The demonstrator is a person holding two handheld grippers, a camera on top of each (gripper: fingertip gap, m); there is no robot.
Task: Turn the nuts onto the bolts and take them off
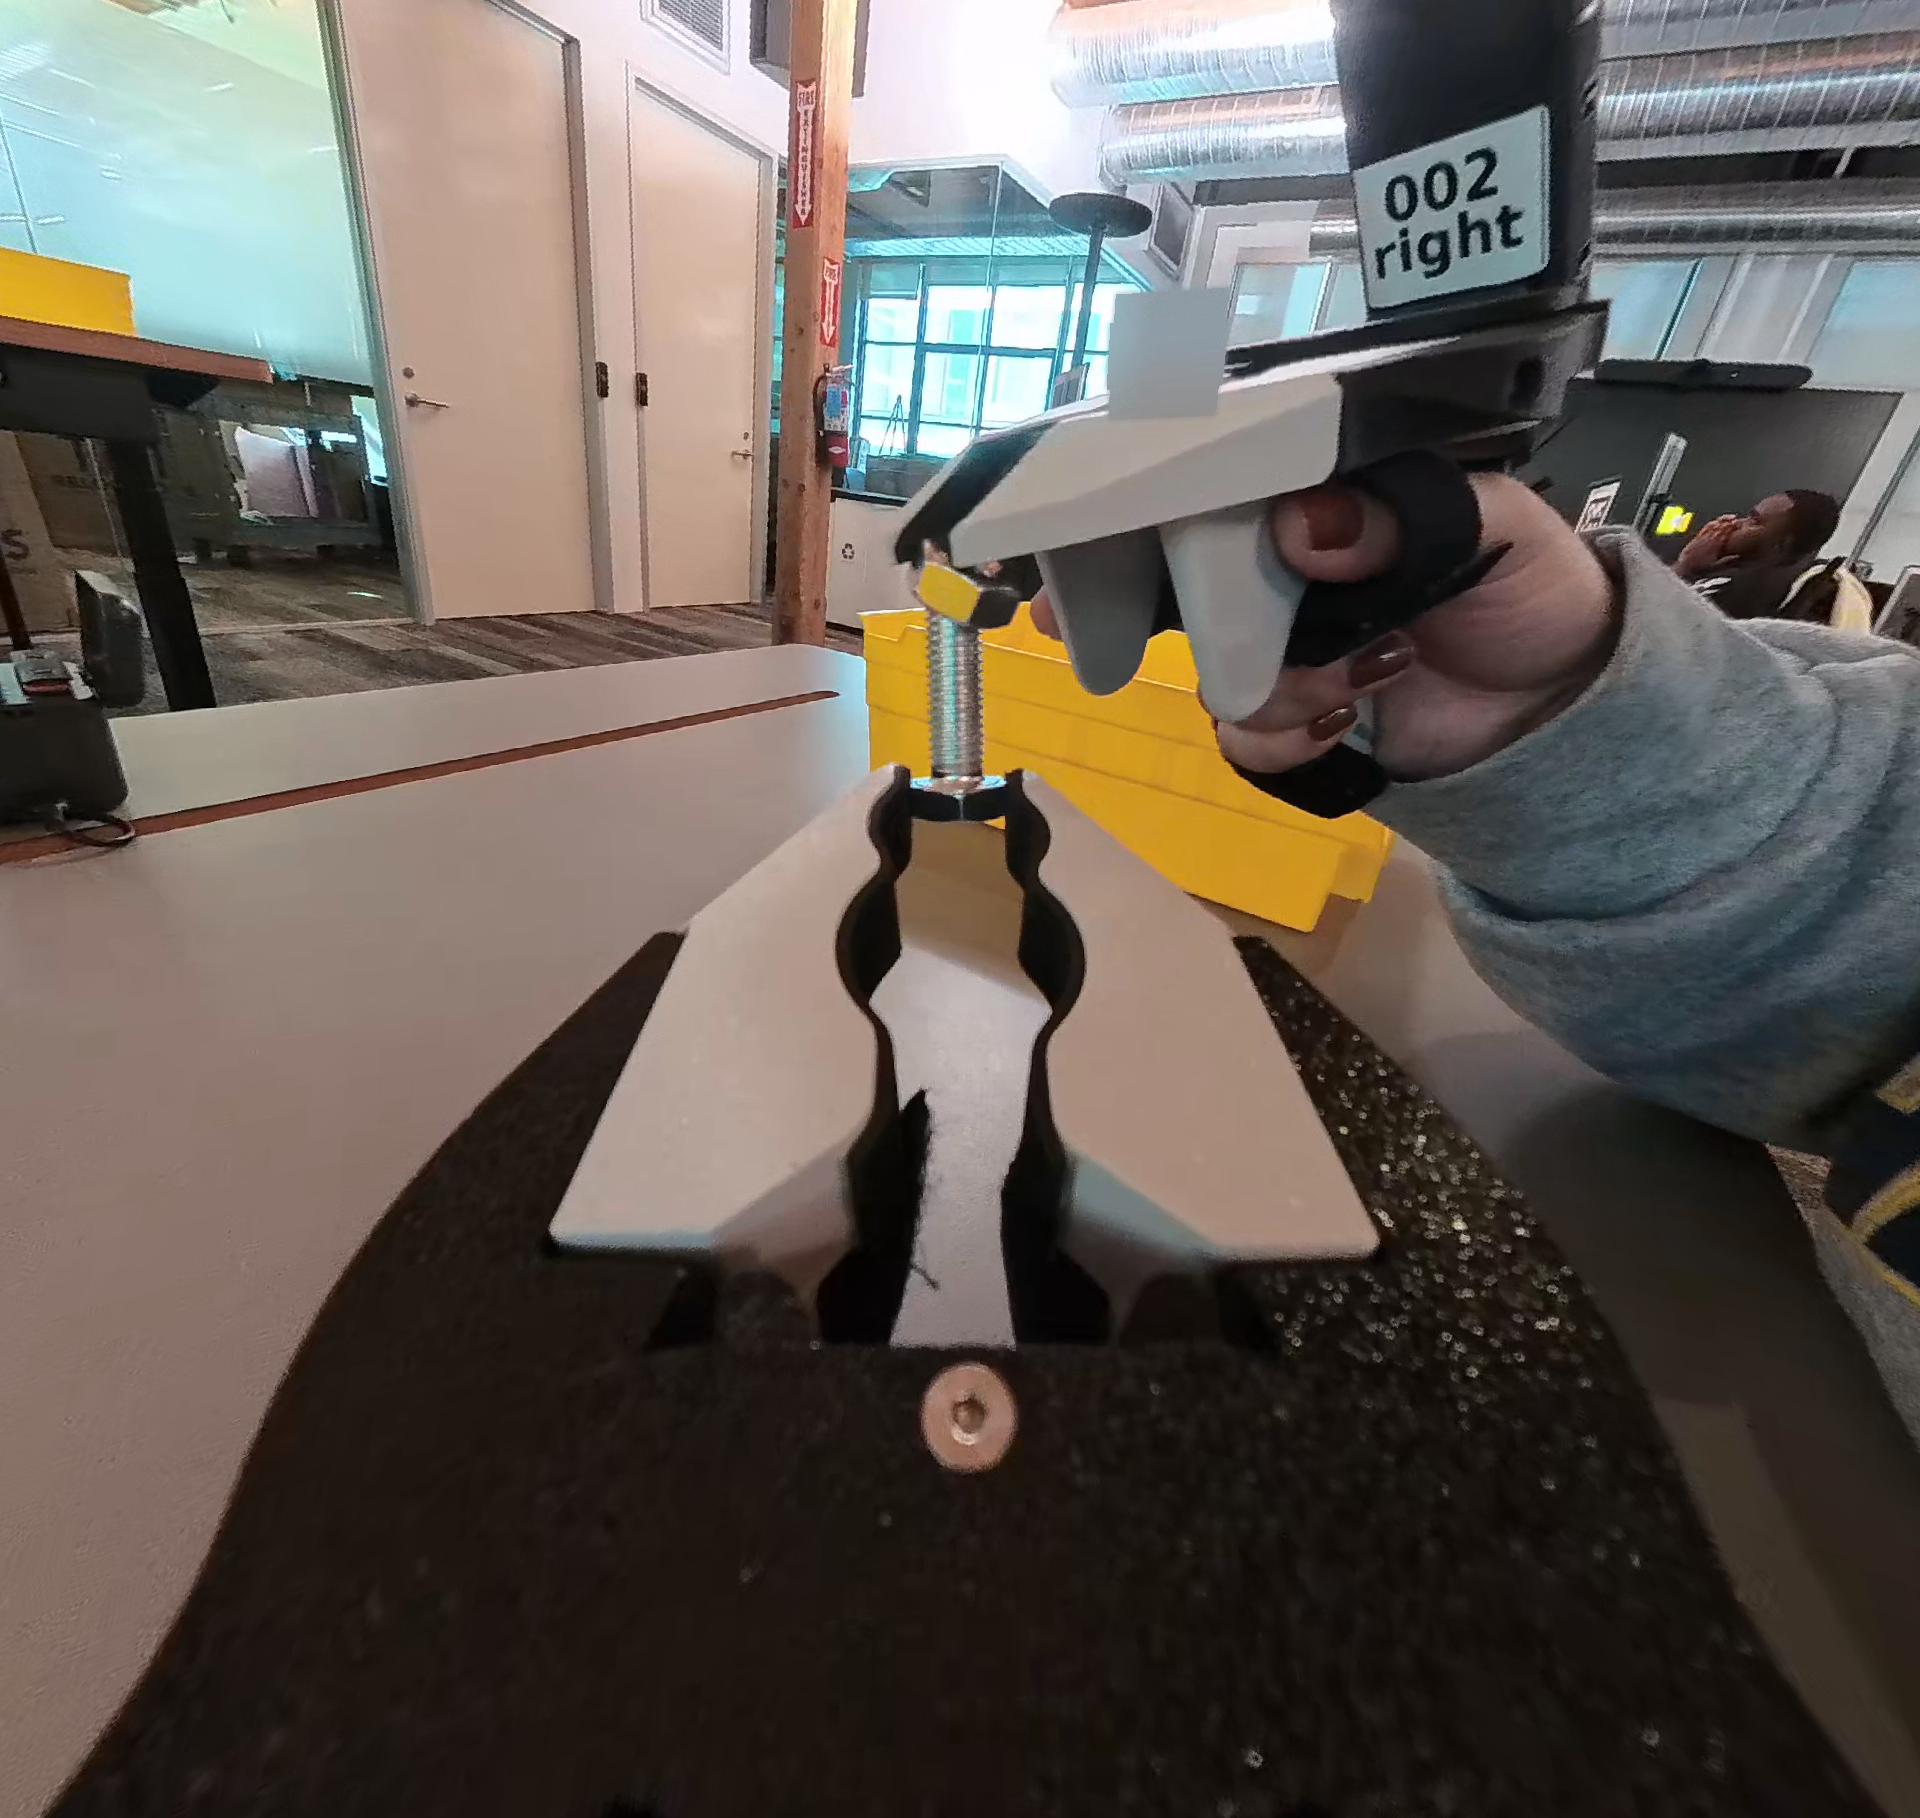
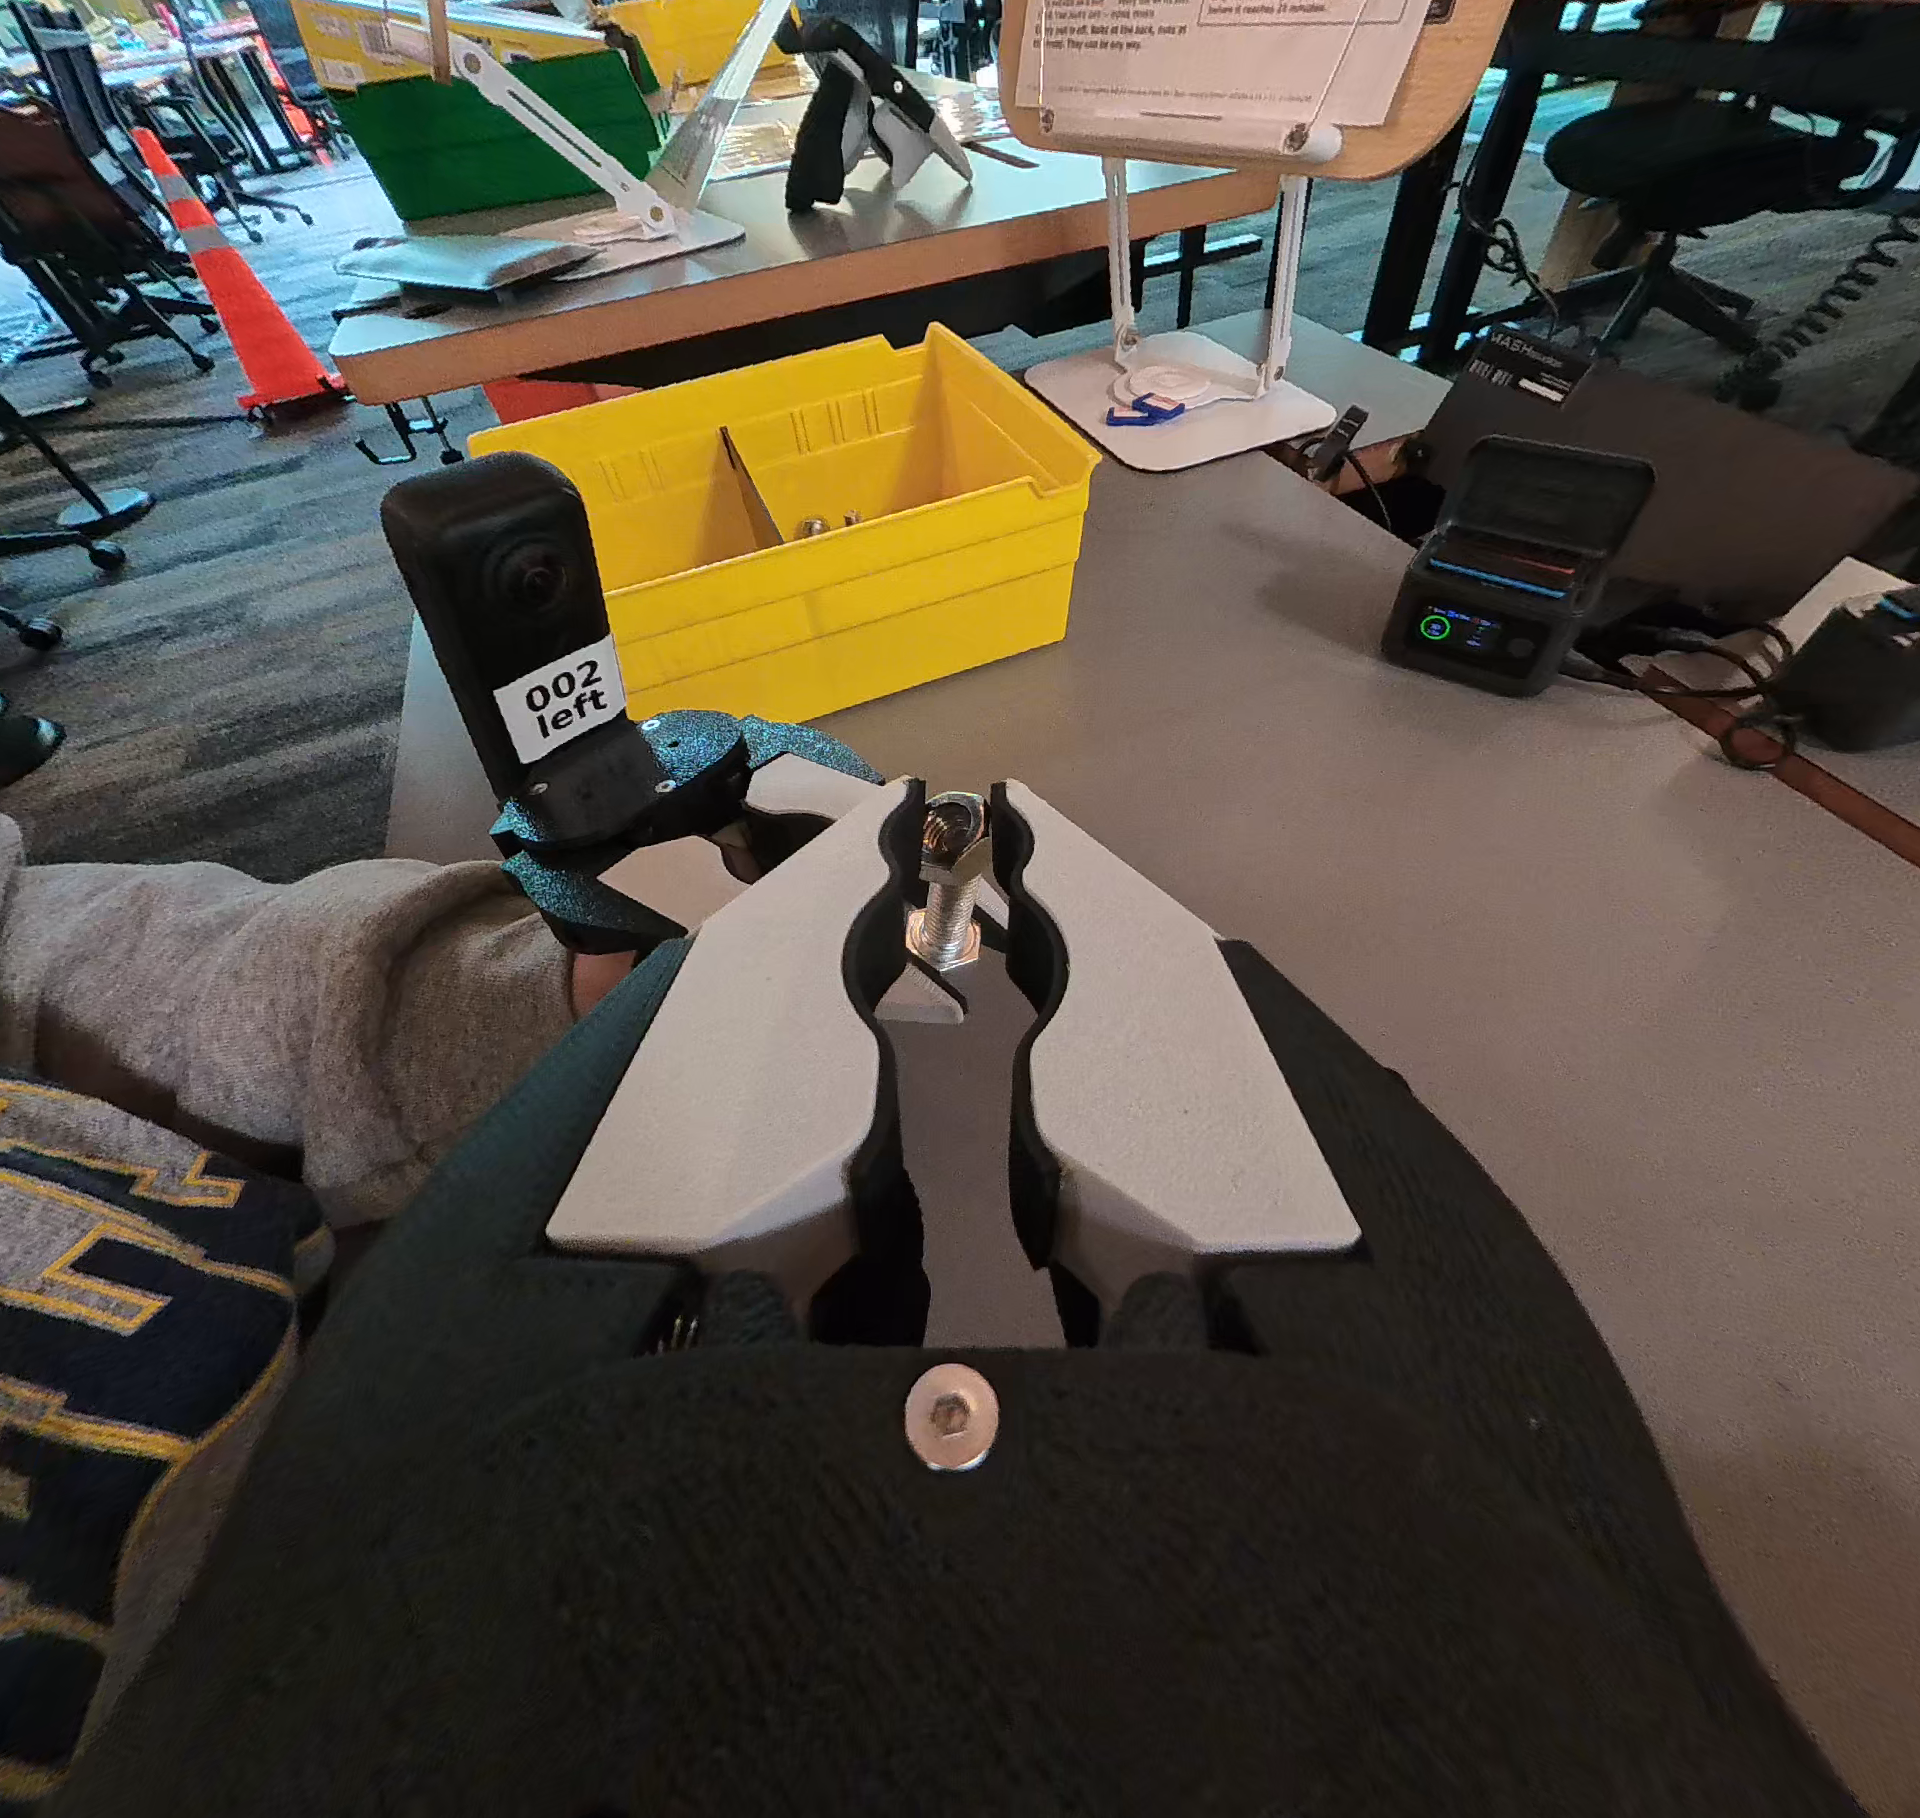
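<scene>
A silver bolt [image 1: 954, 703] stands upright above the grey table [image 1: 364, 937], threads up. My left gripper [image 1: 961, 800] is shut on its hex head. My right gripper [image 1: 940, 579] comes in from the upper right, tilted down, and is shut on a hex nut [image 1: 961, 602] at the top of the threads. In the right wrist view the nut [image 2: 951, 833] sits between my right gripper's [image 2: 951, 812] tips, with the bolt shank [image 2: 943, 901] below it and the left gripper's fingertip [image 2: 920, 1008] under the head.
A yellow bin [image 2: 831, 625] with a divider stands just beyond the grippers and holds a few small metal parts [image 2: 821, 525]. A black device with a lit screen [image 2: 1496, 594] and cables lie at the right. A white document stand [image 2: 1195, 407] stands behind. The table edge [image 2: 400, 729] is at the left. The left gripper's tips are roughly 4 cm from the right gripper's.
</scene>
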